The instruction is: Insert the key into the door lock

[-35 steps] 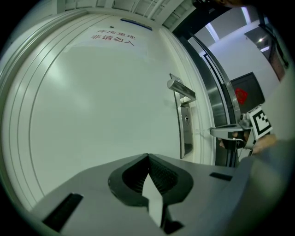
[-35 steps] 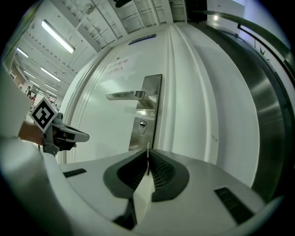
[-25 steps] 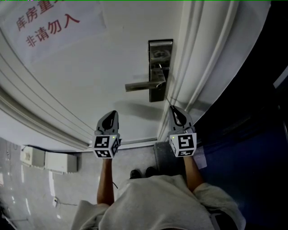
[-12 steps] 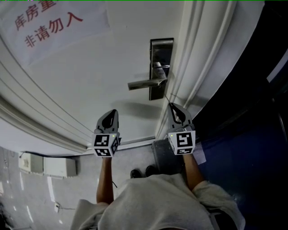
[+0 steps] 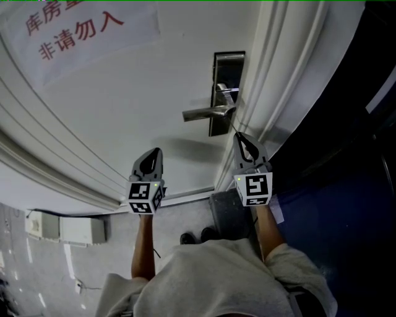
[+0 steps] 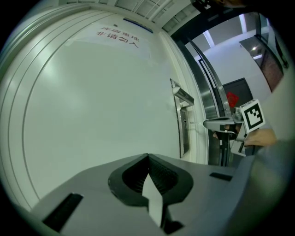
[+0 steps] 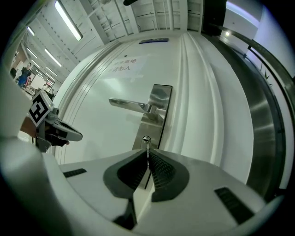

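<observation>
This is a storeroom entrance inside a large industrial or warehouse-type building. A paper notice (image 5: 80,31) taped to the white door (image 5: 142,105) carries red Chinese characters naming a storeroom and barring entry — the plainest sign of all. The door has a steel lever handle (image 5: 207,113) on a metal lock plate (image 5: 229,65). At the far left, long strip lights (image 7: 67,19) run under a high panelled ceiling (image 7: 152,9) over an open hall — a person (image 7: 23,73) stands there. The floor (image 5: 37,272) is pale and glossy.

Key (image 7: 147,150) mostly hidden in right tool (image 7: 147,157) (only thin tip shows).
</observation>
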Action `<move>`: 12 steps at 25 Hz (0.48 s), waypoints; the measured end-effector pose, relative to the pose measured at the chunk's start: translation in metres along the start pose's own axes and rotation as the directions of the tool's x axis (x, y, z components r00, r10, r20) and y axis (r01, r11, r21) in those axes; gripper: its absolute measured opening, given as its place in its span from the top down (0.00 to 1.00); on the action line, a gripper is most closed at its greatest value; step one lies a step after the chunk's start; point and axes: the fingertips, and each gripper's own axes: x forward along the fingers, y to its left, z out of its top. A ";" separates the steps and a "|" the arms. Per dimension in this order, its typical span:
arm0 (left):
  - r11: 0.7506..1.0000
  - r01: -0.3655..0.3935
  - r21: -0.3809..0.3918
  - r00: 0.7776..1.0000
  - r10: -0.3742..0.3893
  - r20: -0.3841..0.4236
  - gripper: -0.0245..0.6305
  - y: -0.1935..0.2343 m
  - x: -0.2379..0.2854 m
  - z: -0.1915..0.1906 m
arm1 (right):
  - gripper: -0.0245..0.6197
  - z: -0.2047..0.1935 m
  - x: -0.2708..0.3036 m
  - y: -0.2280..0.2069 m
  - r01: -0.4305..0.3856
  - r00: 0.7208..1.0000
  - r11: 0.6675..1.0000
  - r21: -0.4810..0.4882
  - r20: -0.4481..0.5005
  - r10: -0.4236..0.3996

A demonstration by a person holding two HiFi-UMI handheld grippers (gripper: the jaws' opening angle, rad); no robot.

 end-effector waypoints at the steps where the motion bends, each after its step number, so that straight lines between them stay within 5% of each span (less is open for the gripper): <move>1: 1.000 0.000 0.000 1.000 0.000 0.000 0.94 0.001 0.000 0.000 | 0.92 0.002 0.001 0.000 -0.001 1.000 1.000 -0.007 0.002 0.001; 8: 1.000 0.008 0.000 1.000 -0.008 0.004 0.94 0.004 -0.002 0.001 | 0.92 0.012 0.007 -0.002 0.012 1.000 0.996 -0.088 0.007 -0.011; 12: 1.000 0.011 -0.004 1.000 -0.011 0.004 0.94 0.004 -0.002 -0.001 | 0.92 0.012 0.007 0.001 0.012 1.000 0.974 -0.225 -0.009 -0.015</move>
